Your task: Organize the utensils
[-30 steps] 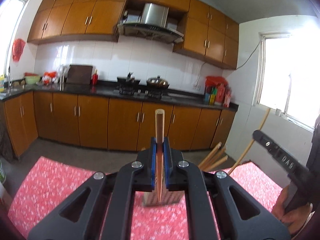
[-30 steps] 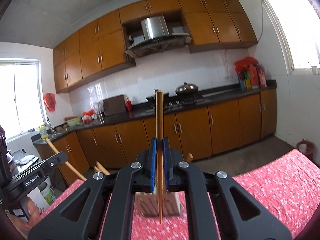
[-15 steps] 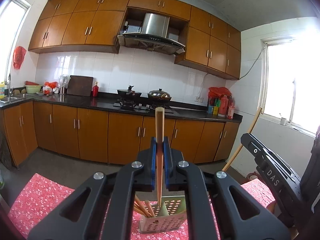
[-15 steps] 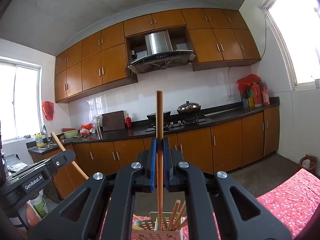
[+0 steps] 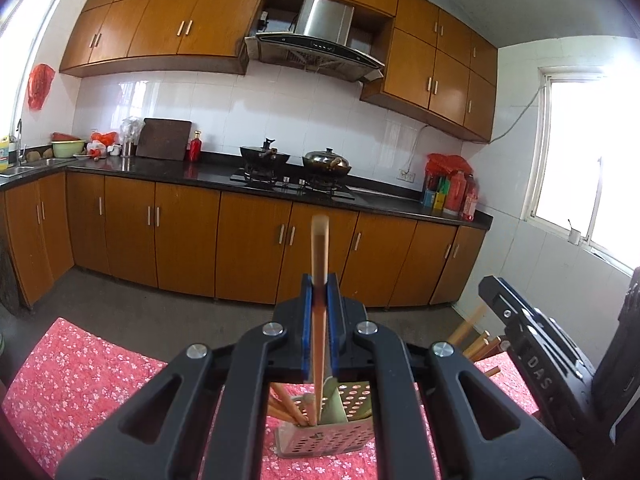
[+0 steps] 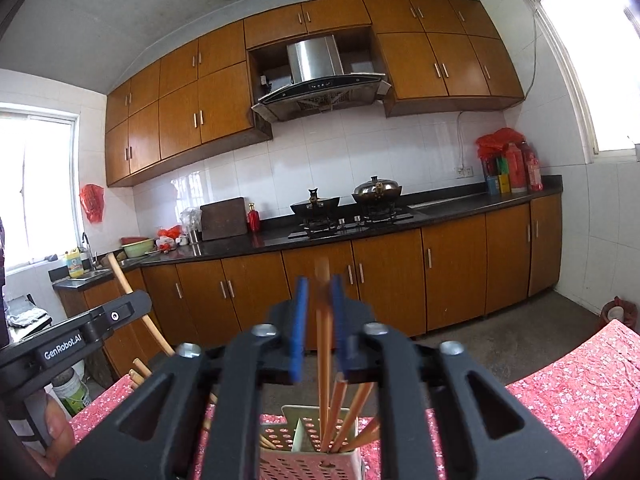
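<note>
Chopsticks going into the holder

My left claw (image 5: 320,320) pinches one chopstick (image 5: 319,280) above the holder (image 5: 326,436). My right claw (image 6: 318,320) has just been opening, its stick (image 6: 323,344) loose between the pads.

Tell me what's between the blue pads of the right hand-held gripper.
A single wooden chopstick, upright, its lower end down in the perforated utensil holder. The right hand-held gripper has just been opening; its pads stand clear of it, per the right wrist view.

Matt wooden chopstick (image 5: 320,320); perforated plastic holder (image 5: 324,436), smooth; flowered red cloth (image 5: 80,376) over the bench; glossy wood cabinets (image 5: 184,236); shiny steel hood (image 5: 326,22).
</note>
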The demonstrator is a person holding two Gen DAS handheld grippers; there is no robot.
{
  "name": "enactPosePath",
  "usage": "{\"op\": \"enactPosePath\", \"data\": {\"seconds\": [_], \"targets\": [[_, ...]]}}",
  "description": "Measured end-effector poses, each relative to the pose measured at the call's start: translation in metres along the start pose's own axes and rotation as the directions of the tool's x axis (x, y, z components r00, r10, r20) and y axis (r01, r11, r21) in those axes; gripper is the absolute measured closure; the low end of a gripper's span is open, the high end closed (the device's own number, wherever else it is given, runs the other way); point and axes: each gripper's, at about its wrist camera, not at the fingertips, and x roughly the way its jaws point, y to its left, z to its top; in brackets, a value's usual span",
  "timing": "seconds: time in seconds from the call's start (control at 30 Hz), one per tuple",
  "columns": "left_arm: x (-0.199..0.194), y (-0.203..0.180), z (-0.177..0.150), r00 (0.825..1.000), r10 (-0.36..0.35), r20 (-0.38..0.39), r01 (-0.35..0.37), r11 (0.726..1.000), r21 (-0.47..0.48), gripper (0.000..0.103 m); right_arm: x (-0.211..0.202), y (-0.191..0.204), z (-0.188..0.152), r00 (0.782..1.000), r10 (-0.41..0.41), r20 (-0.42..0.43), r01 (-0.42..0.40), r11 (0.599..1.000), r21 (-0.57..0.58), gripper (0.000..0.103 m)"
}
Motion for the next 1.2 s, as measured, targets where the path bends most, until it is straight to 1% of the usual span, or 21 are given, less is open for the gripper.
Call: {"op": "enactPosePath", "data": {"seconds": [0.03, 0.1, 0.13, 0.2, 0.23, 0.3, 0.33, 0.4, 0.43, 0.47, 0.53, 0.57, 0.6, 0.63, 0.67, 0.7, 0.8, 0.9, 0.97, 1.07, 1.2], "targets": [[-0.002, 0.001, 0.0, 1.0, 0.0, 0.002, 0.0, 1.0, -0.001, 0.092, -0.002, 0.0, 0.002, 1.0, -0.003, 0.007, 0.003, 1.0, 0.0, 0.068], [-0.01, 0.004, 0.003, 1.0, 0.009, 0.016, -0.009, 1.0, -0.003, 0.084, -0.01, -0.001, 0.006, 1.0, -0.006, 0.02, 0.006, 1.0, -0.002, 0.067], [-0.015, 0.006, 0.004, 1.0, 0.012, 0.022, -0.012, 1.0, -0.005, 0.083, -0.016, -0.002, 0.01, 1.0, -0.007, 0.022, 0.007, 1.0, -0.005, 0.065], [-0.027, 0.009, 0.006, 0.999, 0.013, 0.038, -0.012, 1.0, -0.01, 0.081, -0.028, -0.002, 0.013, 1.0, -0.012, 0.023, 0.013, 1.0, -0.013, 0.057], [-0.034, 0.011, 0.006, 0.999, 0.016, 0.043, -0.016, 1.0, -0.009, 0.079, -0.032, -0.002, 0.014, 1.0, -0.016, 0.024, 0.016, 1.0, -0.017, 0.052], [-0.049, 0.014, 0.006, 0.998, 0.023, 0.054, -0.023, 1.0, -0.006, 0.07, -0.045, -0.003, 0.016, 1.0, -0.025, 0.018, 0.026, 0.999, -0.028, 0.043], [-0.056, 0.015, 0.005, 0.998, 0.026, 0.057, -0.026, 1.0, -0.002, 0.069, -0.049, -0.004, 0.016, 1.0, -0.027, 0.012, 0.028, 0.999, -0.03, 0.036], [-0.074, 0.019, -0.002, 0.997, 0.034, 0.064, -0.035, 0.999, 0.006, 0.066, -0.061, -0.005, 0.013, 1.0, -0.031, -0.002, 0.031, 0.999, -0.035, 0.031], [-0.081, 0.022, -0.005, 0.997, 0.036, 0.062, -0.036, 0.999, 0.007, 0.064, -0.07, -0.005, 0.009, 0.999, -0.032, -0.019, 0.031, 0.999, -0.041, 0.026], [-0.09, 0.024, -0.01, 0.998, 0.037, 0.059, -0.038, 0.999, 0.007, 0.061, -0.076, -0.004, 0.006, 0.999, -0.036, -0.031, 0.034, 0.998, -0.045, 0.02], [-0.108, 0.026, -0.023, 0.997, 0.048, 0.061, -0.049, 0.998, 0.024, 0.052, -0.091, -0.003, -0.004, 0.998, -0.042, -0.055, 0.039, 0.998, -0.054, 0.015], [-0.116, 0.026, -0.029, 0.997, 0.051, 0.063, -0.053, 0.998, 0.036, 0.046, -0.097, -0.002, -0.009, 0.997, -0.046, -0.06, 0.042, 0.997, -0.06, 0.01], [-0.126, 0.026, -0.037, 0.996, 0.057, 0.066, -0.061, 0.997, 0.053, 0.04, -0.102, -0.001, -0.013, 0.997, -0.051, -0.064, 0.046, 0.997, -0.067, 0.008], [-0.133, 0.025, -0.042, 0.996, 0.065, 0.069, -0.069, 0.995, 0.066, 0.038, -0.109, 0.001, -0.02, 0.996, -0.06, -0.07, 0.055, 0.996, -0.077, 0.006], [-0.14, 0.025, -0.049, 0.995, 0.07, 0.069, -0.076, 0.994, 0.08, 0.033, -0.114, 0.003, -0.025, 0.995, -0.065, -0.076, 0.058, 0.995, -0.087, 0.004], [-0.149, 0.026, -0.059, 0.995, 0.077, 0.069, -0.084, 0.992, 0.092, 0.026, -0.118, 0.006, -0.029, 0.994, -0.07, -0.082, 0.062, 0.993, -0.096, 0.002], [-0.166, 0.028, -0.08, 0.994, 0.091, 0.062, -0.097, 0.99, 0.102, 0.014, -0.134, 0.013, -0.046, 0.991, -0.086, -0.104, 0.074, 0.991, -0.114, 0.002], [-0.182, 0.029, -0.104, 0.991, 0.125, 0.054, -0.131, 0.983, 0.128, 0.005, -0.146, 0.02, -0.065, 0.986, -0.097, -0.137, 0.079, 0.988, -0.132, 0.002], [-0.192, 0.027, -0.122, 0.986, 0.161, 0.052, -0.168, 0.972, 0.163, 0.004, -0.152, 0.022, -0.076, 0.982, -0.109, -0.152, 0.088, 0.986, -0.14, 0.002], [-0.205, 0.023, -0.141, 0.981, 0.188, 0.051, -0.195, 0.959, 0.206, 0.004, -0.163, 0.023, -0.092, 0.978, -0.116, -0.176, 0.092, 0.987, -0.135, 0.002], [-0.221, 0.025, -0.167, 0.981, 0.189, 0.035, -0.192, 0.958, 0.212, 0.004, -0.177, 0.023, -0.113, 0.971, -0.12, -0.207, 0.099, 0.989, -0.11, 0.002]]}}
